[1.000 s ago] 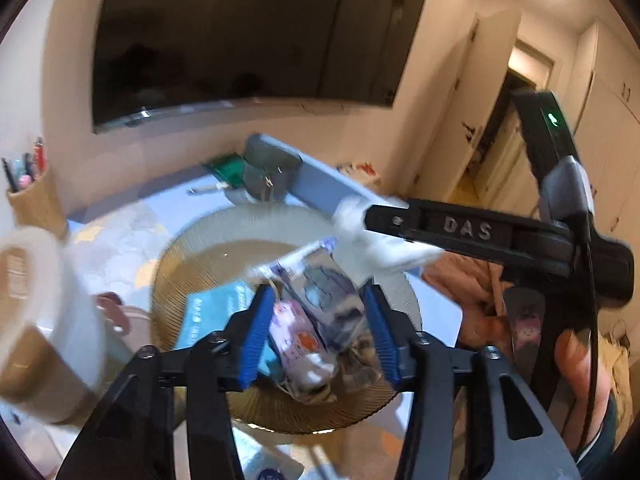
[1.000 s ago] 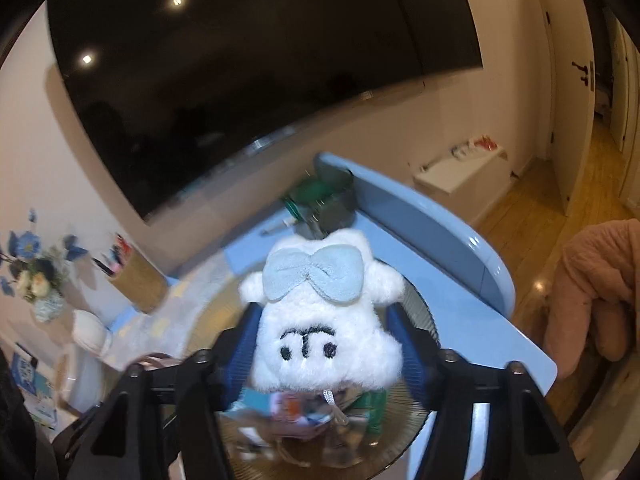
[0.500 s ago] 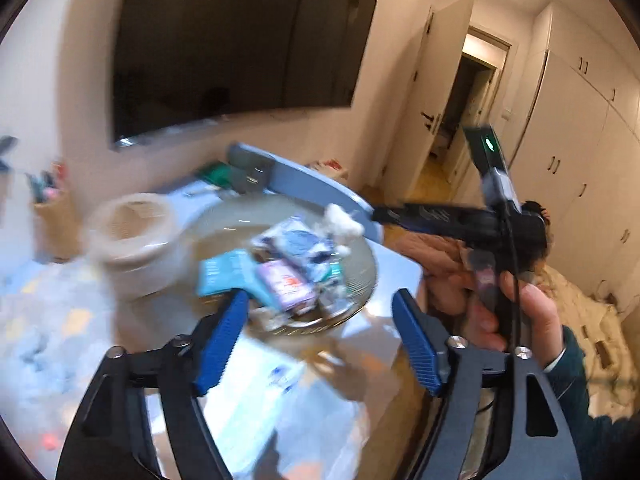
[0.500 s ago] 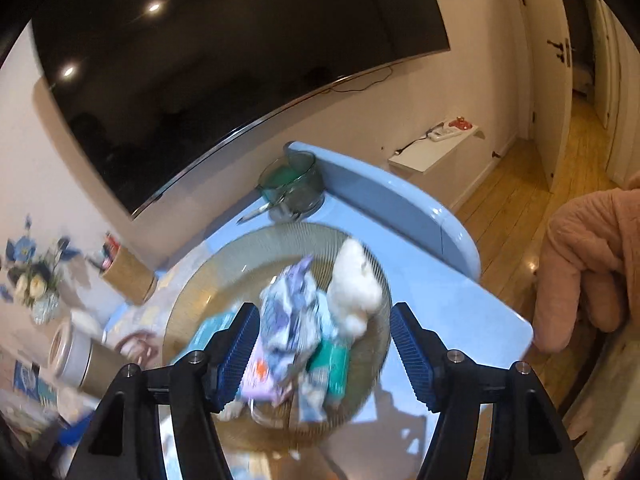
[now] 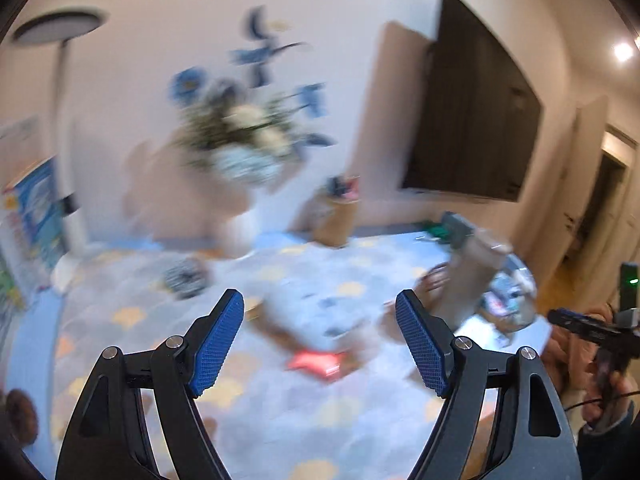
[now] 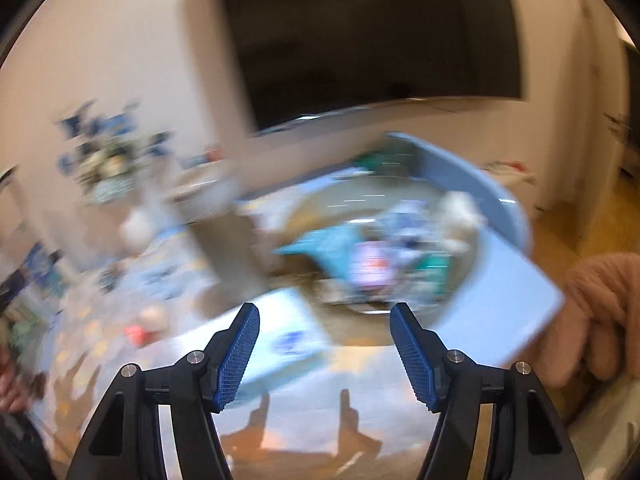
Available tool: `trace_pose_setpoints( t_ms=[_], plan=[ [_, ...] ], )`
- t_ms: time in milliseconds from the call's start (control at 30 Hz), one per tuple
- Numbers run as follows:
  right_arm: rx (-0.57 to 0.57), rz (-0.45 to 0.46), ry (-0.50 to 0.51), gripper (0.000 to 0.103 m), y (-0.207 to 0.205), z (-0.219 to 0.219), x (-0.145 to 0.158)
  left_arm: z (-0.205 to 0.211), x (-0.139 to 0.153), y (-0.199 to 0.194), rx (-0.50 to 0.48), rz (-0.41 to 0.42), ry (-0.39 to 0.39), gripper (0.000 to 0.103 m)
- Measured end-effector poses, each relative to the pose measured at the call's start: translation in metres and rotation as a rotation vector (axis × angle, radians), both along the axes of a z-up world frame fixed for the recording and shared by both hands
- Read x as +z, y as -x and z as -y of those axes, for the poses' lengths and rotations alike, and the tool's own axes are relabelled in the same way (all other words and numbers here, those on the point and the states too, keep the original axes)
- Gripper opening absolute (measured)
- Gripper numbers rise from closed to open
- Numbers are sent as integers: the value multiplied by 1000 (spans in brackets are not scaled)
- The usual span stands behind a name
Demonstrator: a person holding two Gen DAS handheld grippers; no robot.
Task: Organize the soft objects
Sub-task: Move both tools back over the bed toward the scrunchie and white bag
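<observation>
Both views are motion-blurred. In the left wrist view my left gripper [image 5: 319, 296] is open and empty above the blue patterned tablecloth [image 5: 280, 412]. A pale packet [image 5: 304, 312] and a red item [image 5: 316, 362] lie on the cloth ahead of it. In the right wrist view my right gripper [image 6: 325, 308] is also open with nothing between its pads. Beyond it sits the round golden tray [image 6: 320, 204]. On the tray are a white plush toy [image 6: 460, 216], a teal packet [image 6: 332, 252] and a pink packet [image 6: 372, 268]. The same tray [image 5: 516, 292] shows far right in the left wrist view.
A flower vase [image 5: 240, 152], a pencil cup [image 5: 336, 220] and a tall jar [image 5: 468, 280] stand on the table. A white-and-blue packet [image 6: 280, 336] lies near the right gripper. A pink fluffy cloth [image 6: 600, 312] hangs at the right. A person's hand [image 5: 558, 354] shows at the edge.
The left gripper let go of the packets on the tray, widened and swung left over the table. The right gripper dropped the white plush on the tray and drew back to the left.
</observation>
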State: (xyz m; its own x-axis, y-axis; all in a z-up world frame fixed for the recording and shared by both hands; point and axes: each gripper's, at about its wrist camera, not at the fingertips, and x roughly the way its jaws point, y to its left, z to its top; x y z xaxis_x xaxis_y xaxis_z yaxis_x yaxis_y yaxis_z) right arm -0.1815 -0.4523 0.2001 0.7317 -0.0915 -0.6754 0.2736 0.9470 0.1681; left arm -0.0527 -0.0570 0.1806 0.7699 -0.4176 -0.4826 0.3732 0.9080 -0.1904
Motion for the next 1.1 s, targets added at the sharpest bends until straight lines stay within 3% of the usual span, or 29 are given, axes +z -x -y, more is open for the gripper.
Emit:
trace_pose_setpoints(
  t_ms=[233,433,533,600,767,867,933,1000,1100],
  plan=[
    [263,-28,22,66,-52,-121,-9,-49,-50,-16,82,-113,-26,77],
    [453,-118,-10,66,-99,-209,-61,-58,-106,-30,176,-139,-129,77],
    [486,-172,62,66,-116,-243,-97,-63,-129,-33,275,-121,-181,77],
    [458,-205,127,66,-121,-250,-114,-67,-140,-37,284,-127,-191,77],
    [400,-224,86,66,-130,-231,-140,-79,-154,-49,283,-210,-140,77],
    [357,-259,113,66,-134,-222,-153,-86,-157,-49,266,-236,-95,77],
    [342,-275,137,69,-136,-221,-161,-88,-157,-49,259,-238,-73,77],
    [333,-265,146,81,-135,-220,-161,-89,-158,-48,258,-236,-68,77],
    [330,-265,146,85,-133,-219,-161,-86,-157,-46,263,-228,-83,77]
  ],
)
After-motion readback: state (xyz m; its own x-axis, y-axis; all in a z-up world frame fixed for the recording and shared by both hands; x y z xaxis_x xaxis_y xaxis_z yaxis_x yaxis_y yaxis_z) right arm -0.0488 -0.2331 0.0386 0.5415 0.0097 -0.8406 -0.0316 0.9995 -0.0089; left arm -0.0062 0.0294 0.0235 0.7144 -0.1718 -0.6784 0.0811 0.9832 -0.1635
